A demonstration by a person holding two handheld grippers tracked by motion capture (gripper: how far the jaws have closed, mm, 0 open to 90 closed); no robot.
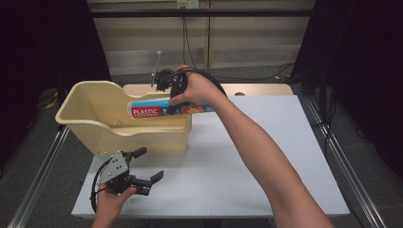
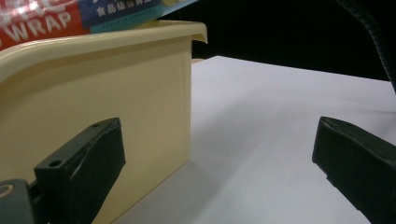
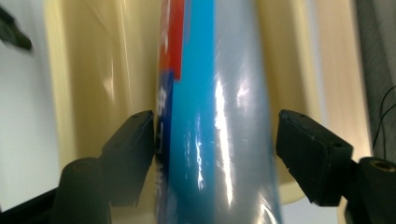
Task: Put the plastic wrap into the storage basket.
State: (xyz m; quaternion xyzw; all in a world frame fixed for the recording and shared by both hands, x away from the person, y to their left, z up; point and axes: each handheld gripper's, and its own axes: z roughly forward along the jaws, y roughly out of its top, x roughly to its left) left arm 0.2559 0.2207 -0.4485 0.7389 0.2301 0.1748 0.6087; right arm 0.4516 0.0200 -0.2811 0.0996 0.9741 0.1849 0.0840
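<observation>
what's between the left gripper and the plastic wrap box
The cream tub's near wall stands between them: in the high view the left gripper sits on the white table in front of the tub, and the plastic wrap box lies across its rim.

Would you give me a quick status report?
Left gripper open, idle. Right gripper open around plastic wrap roll lying across beige tub rim. Nothing obstructing.
</observation>
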